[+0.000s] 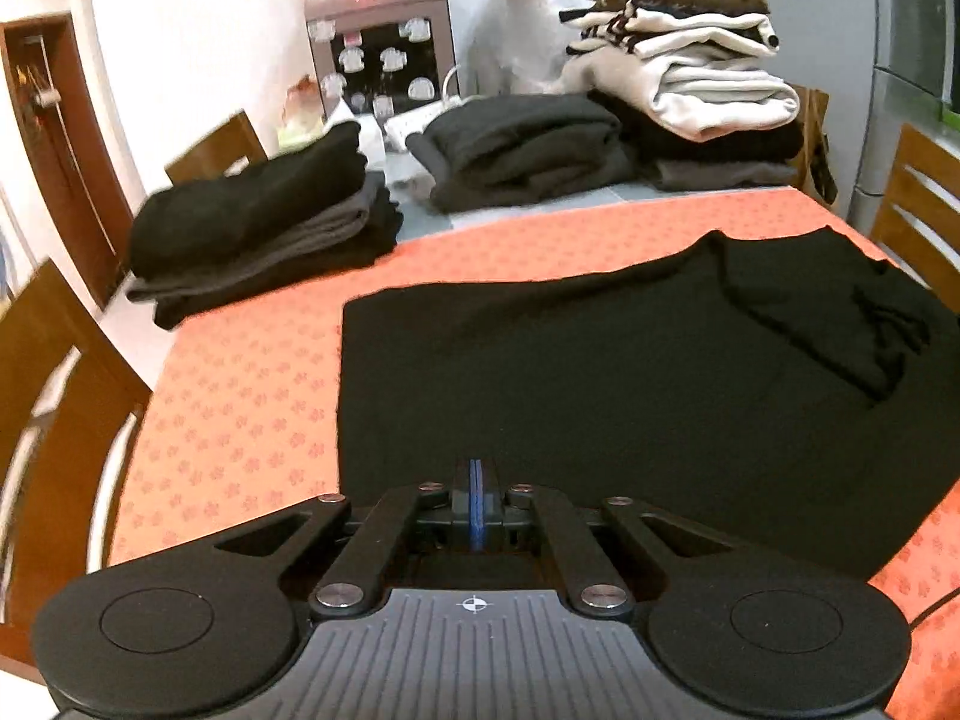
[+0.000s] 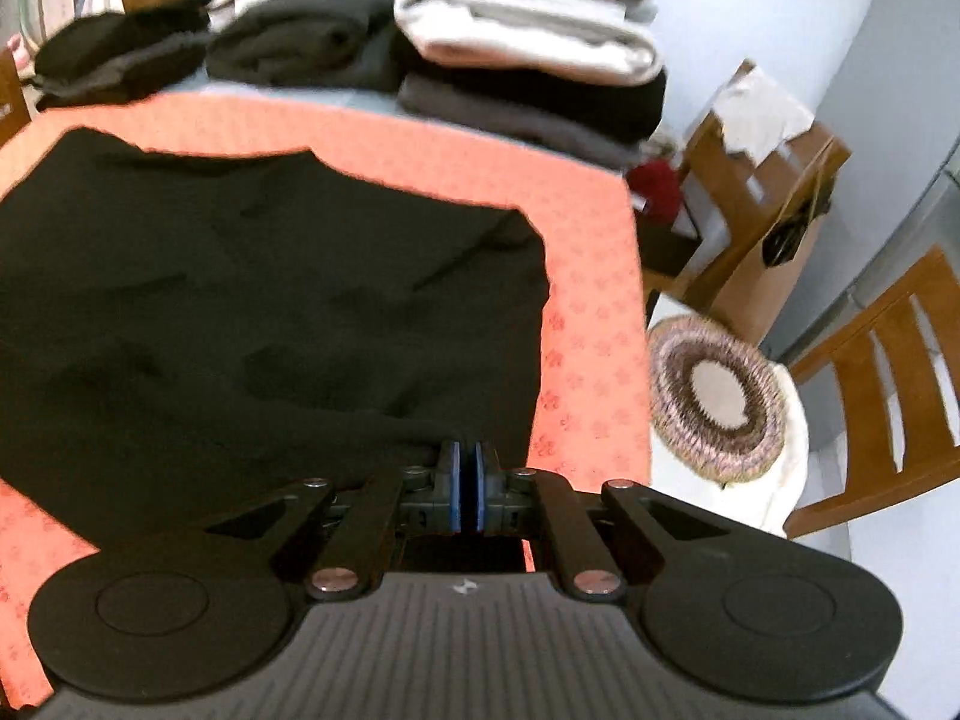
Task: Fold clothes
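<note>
A black garment [image 1: 600,372] lies spread on the orange patterned tablecloth [image 1: 240,396], with a rumpled fold at its far right. My left gripper [image 1: 476,468] is shut on the garment's near edge, close to its left corner. In the right wrist view the same black garment [image 2: 270,300] covers the left of the cloth [image 2: 594,330]. My right gripper [image 2: 467,450] is shut on the garment's near edge by its right side, with dark fabric bunched at the blue pads.
Stacks of folded clothes stand at the table's far side: dark ones [image 1: 264,228], [image 1: 528,150] and a tall white-and-brown pile [image 1: 690,72]. Wooden chairs [image 1: 54,420], [image 2: 888,396] flank the table. A round woven cushion [image 2: 717,402] lies on the right chair.
</note>
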{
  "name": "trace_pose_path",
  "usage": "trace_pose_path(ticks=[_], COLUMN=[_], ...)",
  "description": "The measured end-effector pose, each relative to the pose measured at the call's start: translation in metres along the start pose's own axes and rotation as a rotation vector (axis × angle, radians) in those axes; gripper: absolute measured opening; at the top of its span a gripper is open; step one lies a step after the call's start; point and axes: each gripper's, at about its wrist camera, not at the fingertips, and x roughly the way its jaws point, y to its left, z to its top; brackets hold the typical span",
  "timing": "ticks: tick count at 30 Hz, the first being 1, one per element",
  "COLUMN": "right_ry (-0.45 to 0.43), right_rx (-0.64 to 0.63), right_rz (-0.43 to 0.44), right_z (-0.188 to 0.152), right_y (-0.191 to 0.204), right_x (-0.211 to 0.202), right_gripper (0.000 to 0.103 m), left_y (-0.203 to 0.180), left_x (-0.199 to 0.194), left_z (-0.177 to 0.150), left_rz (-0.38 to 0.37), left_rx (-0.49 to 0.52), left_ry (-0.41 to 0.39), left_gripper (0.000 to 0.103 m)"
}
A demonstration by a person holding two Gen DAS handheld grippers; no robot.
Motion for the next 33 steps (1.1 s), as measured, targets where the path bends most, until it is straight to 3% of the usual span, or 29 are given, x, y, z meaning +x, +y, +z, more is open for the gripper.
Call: trace_pose_path(ticks=[3, 4, 11, 15, 22, 27, 33], right_ry=[0.049, 0.058, -0.007, -0.046, -0.054, -0.039, -0.005], right_rx=[0.009, 0.014, 0.090, 0.134, 0.124, 0.114, 0.190], right_rz=[0.012, 0.012, -0.010, -0.021, 0.008, 0.033, 0.037], right_z=[0.008, 0.009, 0.011, 0.012, 0.001, -0.006, -0.016], right_y=[-0.002, -0.003, -0.008, -0.010, 0.011, 0.031, 0.030], right_x=[0.021, 0.025, -0.008, -0.028, -0.046, -0.032, 0.013], right_gripper=[0.014, 0.022, 0.043, 0.046, 0.048, 0.056, 0.062], left_y=[0.013, 0.019, 0.053, 0.057, 0.047, 0.029, 0.022], left_x=[-0.001, -0.004, -0.021, -0.022, -0.013, -0.003, 0.006], left_z=[0.002, -0.001, -0.027, -0.043, -0.033, -0.029, -0.035], left_rz=[-0.030, -0.038, -0.081, -0.075, -0.116, -0.178, -0.185], left_rx=[-0.054, -0.079, -0.196, -0.198, -0.106, -0.060, -0.043], left_ry=[0.014, 0.019, 0.045, 0.069, 0.039, 0.036, 0.068], left_gripper=[0.012, 0.021, 0.047, 0.047, 0.049, 0.051, 0.053])
